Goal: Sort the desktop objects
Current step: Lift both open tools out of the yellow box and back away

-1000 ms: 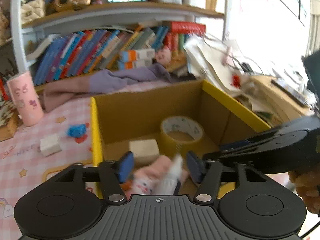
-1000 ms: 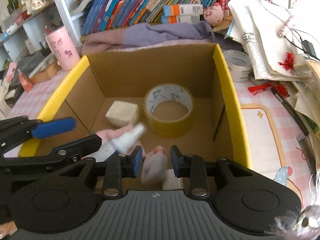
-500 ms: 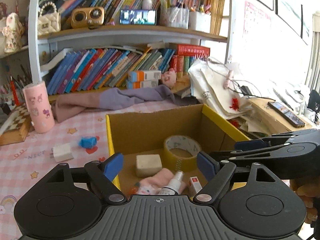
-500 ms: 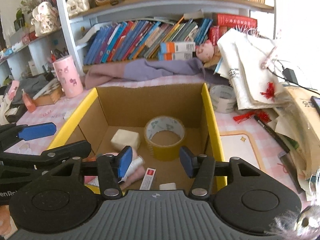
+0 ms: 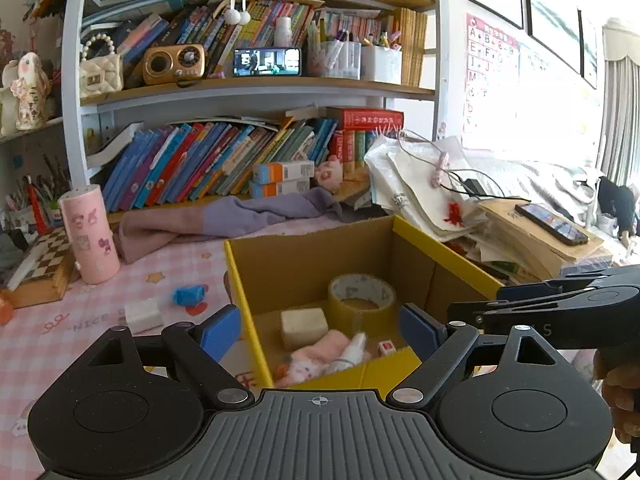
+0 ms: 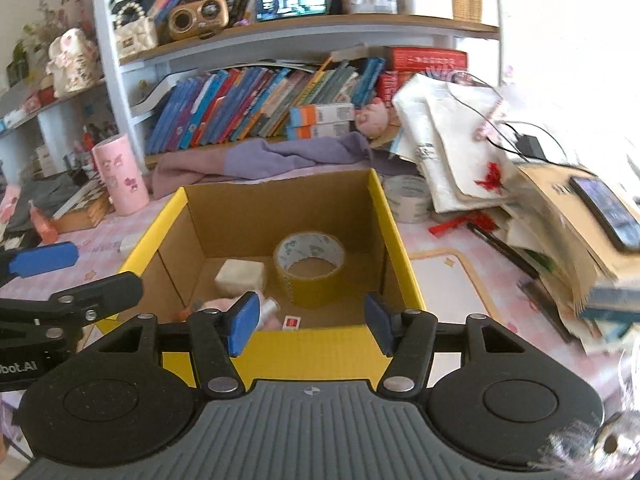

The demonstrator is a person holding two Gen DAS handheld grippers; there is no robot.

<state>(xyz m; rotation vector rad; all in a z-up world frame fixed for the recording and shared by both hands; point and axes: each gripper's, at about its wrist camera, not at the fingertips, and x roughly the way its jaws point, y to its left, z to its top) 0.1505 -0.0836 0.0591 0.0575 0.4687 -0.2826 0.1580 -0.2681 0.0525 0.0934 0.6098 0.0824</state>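
Note:
A yellow-rimmed cardboard box stands on the pink checked desk. Inside lie a tape roll, a beige block, a pink plush, a small white bottle and a small red-and-white item. My left gripper is open and empty above the box's near left corner. My right gripper is open and empty above the near wall. On the desk left of the box lie a blue object and a white block.
A pink cup and a chessboard box stand at left. A purple cloth lies behind the box. Bags, papers and a phone pile up at right, with another tape roll. Bookshelves rise behind.
Both grippers opened, dropped the pink plush, bottle and small item into the box, then rose and drew back from it.

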